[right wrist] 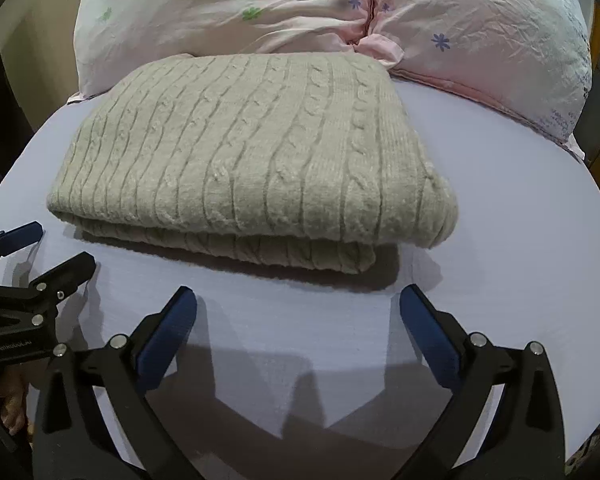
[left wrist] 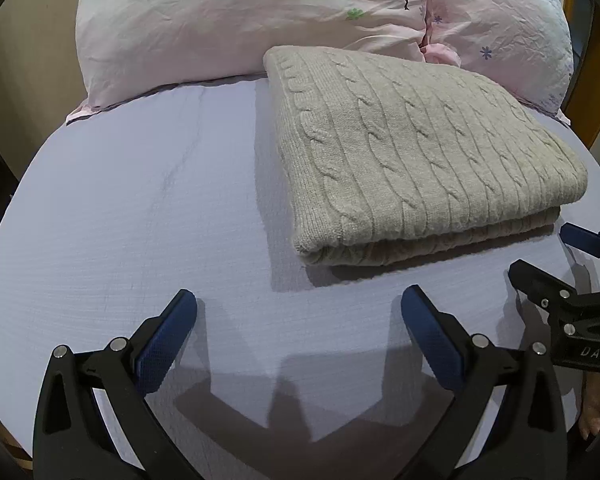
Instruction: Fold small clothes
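A folded cable-knit sweater (left wrist: 420,160) of thick beige-grey wool, its surface ribbed with raised rope-like twists, lies as a flat, roughly rectangular stack of two visible layers on a pale lavender bed sheet (left wrist: 140,220) of fine, even weave. The cable ribs, and with them the long axis of the stack, run away from both claws toward the pillows; the rounded fold edge faces the claws. The sweater lies ahead and to the right of the left gripper (left wrist: 299,310), and ahead and slightly left of the right gripper (right wrist: 298,308), apart from both. Each claw is released, its black arms and textured blue pads spread wide over bare sheet, grasping nothing. Beyond the sweater's far edge, touching it, rest two crinkled pink pillows (right wrist: 260,12) printed with small flowers and a tree.
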{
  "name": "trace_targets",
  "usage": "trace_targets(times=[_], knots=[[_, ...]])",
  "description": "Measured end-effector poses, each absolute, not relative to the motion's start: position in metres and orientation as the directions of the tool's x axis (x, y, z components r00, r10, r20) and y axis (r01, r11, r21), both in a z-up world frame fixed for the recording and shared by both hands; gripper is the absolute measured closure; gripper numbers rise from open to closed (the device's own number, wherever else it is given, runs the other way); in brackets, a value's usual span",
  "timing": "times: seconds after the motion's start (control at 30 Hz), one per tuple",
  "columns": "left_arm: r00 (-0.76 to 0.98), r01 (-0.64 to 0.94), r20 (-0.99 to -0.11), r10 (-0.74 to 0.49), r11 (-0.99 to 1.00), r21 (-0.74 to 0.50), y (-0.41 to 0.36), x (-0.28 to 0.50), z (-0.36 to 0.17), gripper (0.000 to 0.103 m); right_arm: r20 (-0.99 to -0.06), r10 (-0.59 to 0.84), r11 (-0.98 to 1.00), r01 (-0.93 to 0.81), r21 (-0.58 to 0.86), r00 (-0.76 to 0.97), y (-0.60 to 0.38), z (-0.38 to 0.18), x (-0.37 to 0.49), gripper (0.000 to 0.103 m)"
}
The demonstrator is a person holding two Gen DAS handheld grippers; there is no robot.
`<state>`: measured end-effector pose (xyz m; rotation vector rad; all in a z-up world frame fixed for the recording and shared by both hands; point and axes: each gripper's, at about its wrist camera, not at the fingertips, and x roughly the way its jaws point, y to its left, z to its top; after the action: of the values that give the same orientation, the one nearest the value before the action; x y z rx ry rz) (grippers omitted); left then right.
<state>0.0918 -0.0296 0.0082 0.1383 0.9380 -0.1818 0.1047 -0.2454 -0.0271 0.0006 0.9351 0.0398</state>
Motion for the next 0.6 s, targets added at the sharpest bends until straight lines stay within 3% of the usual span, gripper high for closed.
trace_targets(times=[0.6], knots=[[0.578,0.214,-0.811,-0.094,0.976,0.039,-0.0303,0.0912,0.0083,0.001,-0.804,0.033,0.999,-0.032,0.017,0.594,-0.2455,-0.0267,0.1034,0.002]])
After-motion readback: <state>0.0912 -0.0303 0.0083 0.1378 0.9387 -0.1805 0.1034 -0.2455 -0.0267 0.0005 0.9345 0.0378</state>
